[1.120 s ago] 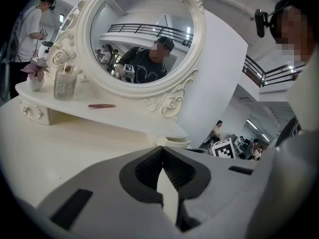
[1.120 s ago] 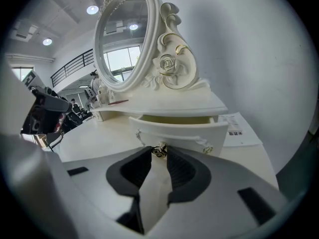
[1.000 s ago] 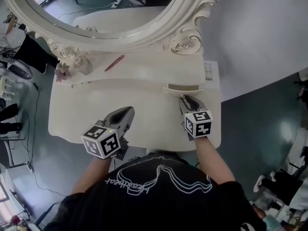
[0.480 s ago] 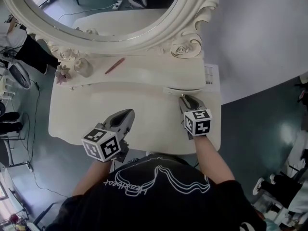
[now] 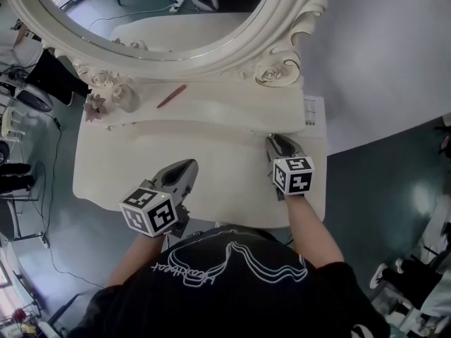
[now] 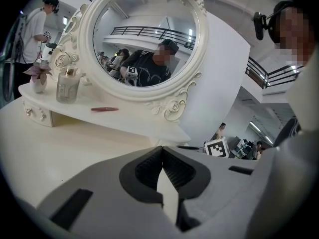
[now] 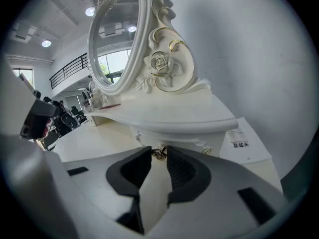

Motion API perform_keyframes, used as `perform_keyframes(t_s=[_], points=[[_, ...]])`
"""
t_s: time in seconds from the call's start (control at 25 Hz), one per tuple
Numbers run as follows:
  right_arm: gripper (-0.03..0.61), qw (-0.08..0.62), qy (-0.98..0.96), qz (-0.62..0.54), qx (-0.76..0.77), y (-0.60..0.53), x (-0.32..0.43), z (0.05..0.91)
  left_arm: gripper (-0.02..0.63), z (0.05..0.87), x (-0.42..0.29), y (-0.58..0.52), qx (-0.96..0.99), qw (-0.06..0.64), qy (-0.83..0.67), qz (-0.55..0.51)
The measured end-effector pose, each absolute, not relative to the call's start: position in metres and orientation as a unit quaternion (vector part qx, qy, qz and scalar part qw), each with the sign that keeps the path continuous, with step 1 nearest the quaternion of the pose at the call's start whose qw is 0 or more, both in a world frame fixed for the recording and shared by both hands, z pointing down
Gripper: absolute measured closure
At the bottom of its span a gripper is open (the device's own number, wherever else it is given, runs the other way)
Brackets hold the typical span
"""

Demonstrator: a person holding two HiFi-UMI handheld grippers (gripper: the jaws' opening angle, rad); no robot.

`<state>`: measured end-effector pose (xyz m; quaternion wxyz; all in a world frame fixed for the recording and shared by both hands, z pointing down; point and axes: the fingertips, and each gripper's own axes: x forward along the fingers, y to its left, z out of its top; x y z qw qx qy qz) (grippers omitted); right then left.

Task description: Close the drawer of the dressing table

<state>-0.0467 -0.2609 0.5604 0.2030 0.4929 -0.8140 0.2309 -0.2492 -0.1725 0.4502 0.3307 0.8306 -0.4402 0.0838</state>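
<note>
Right gripper (image 7: pixel 159 149) clamped on gold knob (image 7: pixel 159 153), drawer (image 7: pixel 187 143) pushed in under shelf edge (image 7: pixel 189 126) just beyond jaw tips, left gripper (image 6: pixel 162 147) closed on nothing, bare tabletop (image 6: pixel 75 143) ahead

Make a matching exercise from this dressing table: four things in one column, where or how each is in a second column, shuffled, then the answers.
1. left gripper
2. right gripper
3. red pencil
4. printed paper

A. lying on the raised shelf
B. shut on the drawer knob
C. flat at the tabletop's right edge
D. shut, empty, over the tabletop

Pairs: 1-D, 2-B, 3-A, 4-C
</note>
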Motion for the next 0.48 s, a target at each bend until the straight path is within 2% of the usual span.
perform_keyframes(t_s=[0.48], points=[[0.479,0.194,-0.815,0.233,0.493,-0.2705,-0.0475,0.5587,0.611,0.4501,-0.2522,-0.1711,0.829,0.327,-0.444,0.089]])
